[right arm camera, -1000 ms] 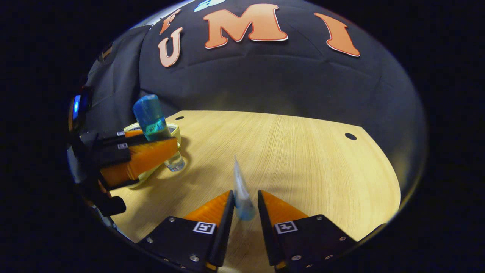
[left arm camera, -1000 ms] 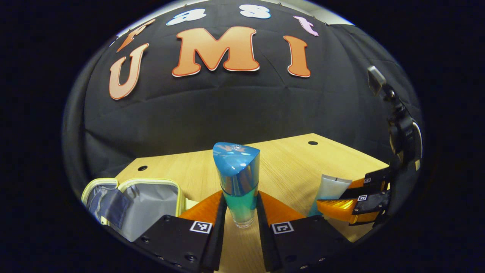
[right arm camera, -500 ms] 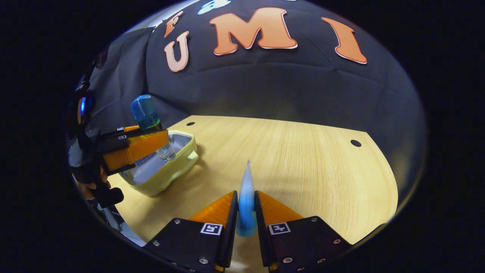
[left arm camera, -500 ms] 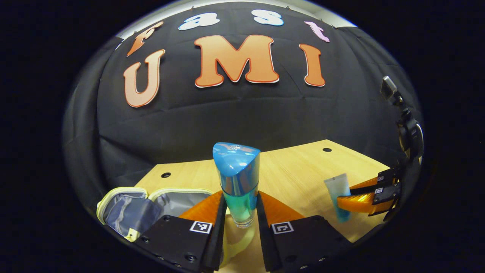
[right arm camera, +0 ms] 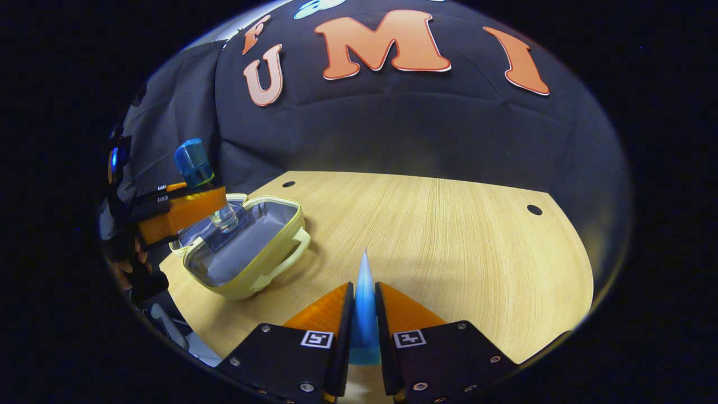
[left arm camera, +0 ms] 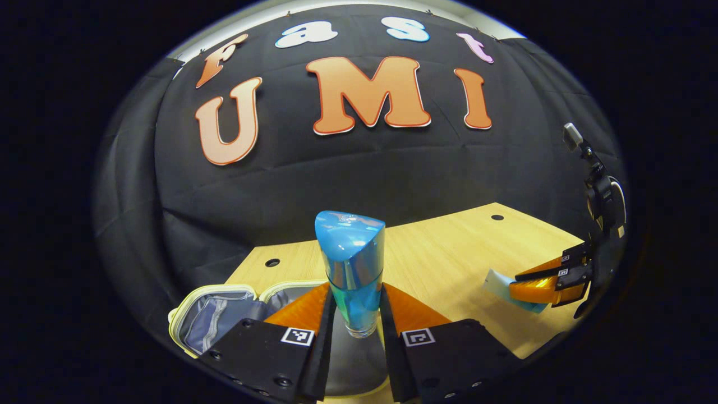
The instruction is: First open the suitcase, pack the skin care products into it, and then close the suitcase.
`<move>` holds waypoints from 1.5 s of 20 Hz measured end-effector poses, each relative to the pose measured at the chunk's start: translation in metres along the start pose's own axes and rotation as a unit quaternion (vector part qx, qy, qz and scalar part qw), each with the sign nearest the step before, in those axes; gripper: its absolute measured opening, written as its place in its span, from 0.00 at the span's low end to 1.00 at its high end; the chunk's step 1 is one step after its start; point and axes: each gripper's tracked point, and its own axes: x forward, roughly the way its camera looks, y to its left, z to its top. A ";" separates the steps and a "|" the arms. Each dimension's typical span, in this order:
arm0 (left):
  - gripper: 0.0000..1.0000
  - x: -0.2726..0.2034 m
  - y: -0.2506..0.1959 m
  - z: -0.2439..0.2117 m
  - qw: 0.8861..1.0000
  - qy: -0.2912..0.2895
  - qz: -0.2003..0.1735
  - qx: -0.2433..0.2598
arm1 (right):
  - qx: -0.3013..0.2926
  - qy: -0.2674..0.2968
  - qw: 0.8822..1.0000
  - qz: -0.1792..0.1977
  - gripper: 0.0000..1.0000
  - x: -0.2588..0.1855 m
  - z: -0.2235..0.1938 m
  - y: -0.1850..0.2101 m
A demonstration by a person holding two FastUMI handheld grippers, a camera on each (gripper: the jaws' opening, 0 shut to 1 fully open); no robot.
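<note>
Fingers of the left gripper (left arm camera: 354, 314) clamp a blue bottle (left arm camera: 352, 269) upright, its base hanging just above the open suitcase (right arm camera: 247, 247) on the desk (right arm camera: 449, 235). Right gripper (right arm camera: 363, 331) fingers pinch a blue tube (right arm camera: 364, 303) edge-on, well apart from the suitcase, over bare desk. Packing looks underway: next, the bottle likely needs lowering into the grey lining and releasing, then the tube carried across.
</note>
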 end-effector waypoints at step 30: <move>0.41 0.025 0.110 -0.168 0.962 0.253 -0.101 -0.008 | 0.004 -0.017 0.997 0.081 0.25 0.077 0.063 0.223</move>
